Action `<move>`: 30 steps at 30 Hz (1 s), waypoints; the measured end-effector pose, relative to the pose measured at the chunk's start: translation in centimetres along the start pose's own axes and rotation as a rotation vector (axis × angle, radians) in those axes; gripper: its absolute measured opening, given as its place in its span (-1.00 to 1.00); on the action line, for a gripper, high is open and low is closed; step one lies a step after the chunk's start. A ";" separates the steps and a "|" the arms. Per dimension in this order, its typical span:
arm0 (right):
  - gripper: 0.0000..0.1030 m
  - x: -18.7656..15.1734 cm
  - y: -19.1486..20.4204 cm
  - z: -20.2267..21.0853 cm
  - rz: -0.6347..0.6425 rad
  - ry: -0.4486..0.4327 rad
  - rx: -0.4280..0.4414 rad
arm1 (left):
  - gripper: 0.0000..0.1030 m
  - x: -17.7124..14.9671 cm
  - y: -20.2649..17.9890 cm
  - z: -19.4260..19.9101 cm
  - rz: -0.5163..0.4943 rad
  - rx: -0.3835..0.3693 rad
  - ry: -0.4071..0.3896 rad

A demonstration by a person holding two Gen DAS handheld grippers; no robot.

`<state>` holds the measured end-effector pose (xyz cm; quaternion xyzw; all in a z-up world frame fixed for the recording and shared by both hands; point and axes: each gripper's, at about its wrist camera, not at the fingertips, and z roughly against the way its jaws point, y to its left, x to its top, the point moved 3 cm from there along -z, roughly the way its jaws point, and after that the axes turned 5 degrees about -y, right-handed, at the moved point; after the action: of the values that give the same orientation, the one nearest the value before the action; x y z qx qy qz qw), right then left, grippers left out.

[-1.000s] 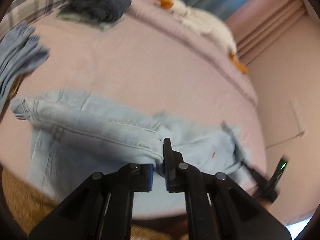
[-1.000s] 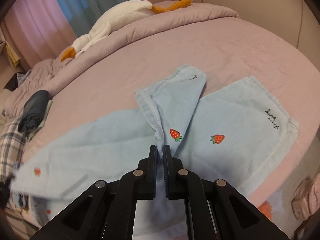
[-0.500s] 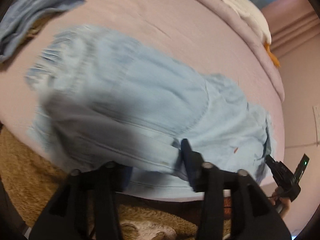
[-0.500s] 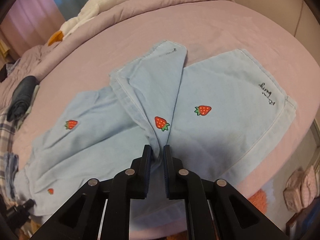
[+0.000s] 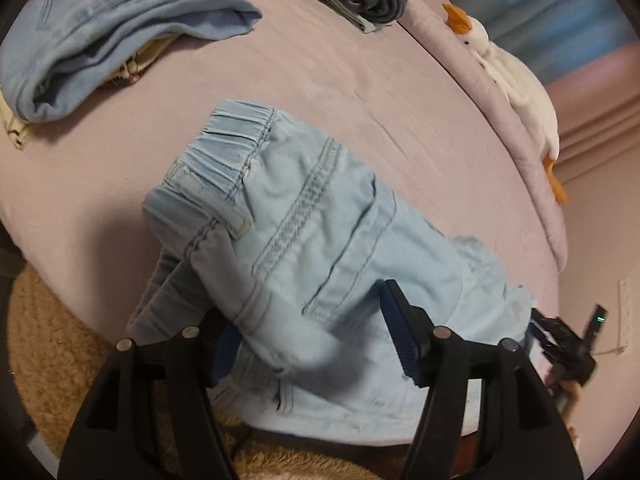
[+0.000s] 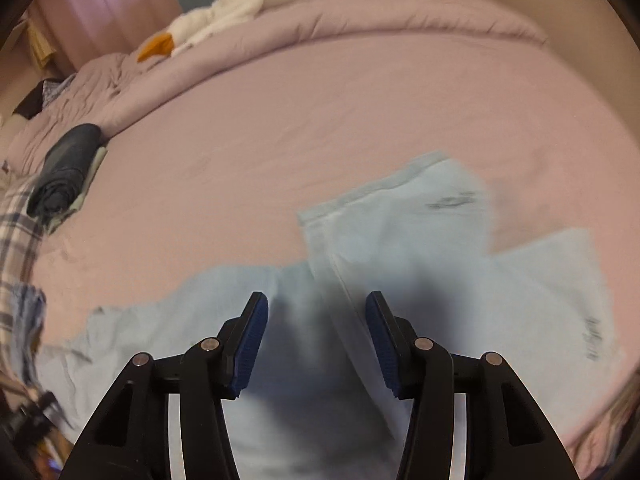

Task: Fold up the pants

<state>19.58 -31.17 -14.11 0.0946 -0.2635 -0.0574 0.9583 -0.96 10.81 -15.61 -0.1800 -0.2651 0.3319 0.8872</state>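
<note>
The light blue denim pants lie on the bed, waistband end doubled over near its edge. The left tongs are opening, with the folded denim between their pads, not pinched. The right tongs are opening above the pant legs, gripping nothing.

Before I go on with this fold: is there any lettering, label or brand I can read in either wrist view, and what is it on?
Nothing is legible.
Dark script on the upper leg panel of the light blue pants: too blurred to read.
Dark script near the right hem of the pants: smeared, unreadable.
Left wrist view: no lettering on the pants' waistband or the folded clothes.
</note>
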 end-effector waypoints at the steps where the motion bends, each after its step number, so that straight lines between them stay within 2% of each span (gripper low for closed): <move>1: -0.23 0.3 -0.1 -0.8 -0.003 0.009 -0.022 | -0.05 0.2 0.2 0.0 -0.001 0.005 -0.007; 2: -0.77 0.7 -0.3 -1.6 -0.004 0.017 -0.053 | -0.67 0.4 0.2 0.0 -0.016 0.009 -0.017; 3: -0.84 1.2 -0.7 -2.1 -0.009 0.025 -0.071 | -0.72 0.6 0.0 0.0 -0.037 -0.003 -0.011; 4: -0.85 1.6 -0.9 -2.1 -0.029 0.027 -0.050 | -0.74 0.8 -0.3 0.2 -0.061 -0.007 0.001; 6: -0.87 3.0 -1.5 -0.6 -0.077 -0.011 0.004 | -0.76 1.5 -0.9 1.3 -0.073 -0.031 -0.027; 9: -0.87 6.0 -3.4 6.5 -0.156 -0.192 0.092 | -0.77 2.8 -2.5 4.2 -0.093 -0.099 -0.079; 11: -0.87 6.7 -5.4 11.0 -0.213 -0.302 0.137 | -0.76 3.0 -3.3 6.2 -0.100 -0.159 -0.111; 13: -0.87 5.9 -8.6 15.3 -0.289 -0.408 0.142 | -0.75 2.2 -3.1 6.5 -0.114 -0.152 -0.079; 15: -0.87 3.3 -12.5 17.5 -0.364 -0.459 0.086 | -0.74 0.6 -2.2 5.7 -0.138 -0.109 -0.019; 17: -0.87 0.3 -15.6 17.1 -0.436 -0.431 0.043 | -0.67 -0.9 -1.1 3.8 -0.133 -0.072 0.042; 19: -0.87 -3.5 -18.5 14.2 -0.519 -0.328 0.027 | -0.67 -2.0 0.4 2.0 -0.084 -0.036 0.107; 22: -0.87 -7.7 -20.3 10.1 -0.585 -0.181 -0.051 | -0.66 -2.9 0.9 0.6 -0.072 0.002 0.120; 23: -0.87 -8.6 -20.8 9.4 -0.597 -0.169 -0.070 | -0.64 -2.8 0.6 0.7 -0.084 0.012 0.117; 27: -0.87 -9.2 -22.0 9.8 -0.681 -0.181 -0.014 | -0.53 -2.4 -0.5 1.2 -0.126 0.046 0.102; 30: -0.78 -8.5 -21.9 10.8 -0.664 -0.207 -0.048 | -0.33 -1.8 -0.9 1.4 -0.130 0.072 0.073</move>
<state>5.39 -52.78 -13.85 0.1466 -0.3126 -0.3813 0.8576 -2.52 9.14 -14.69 -0.1423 -0.2316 0.2765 0.9218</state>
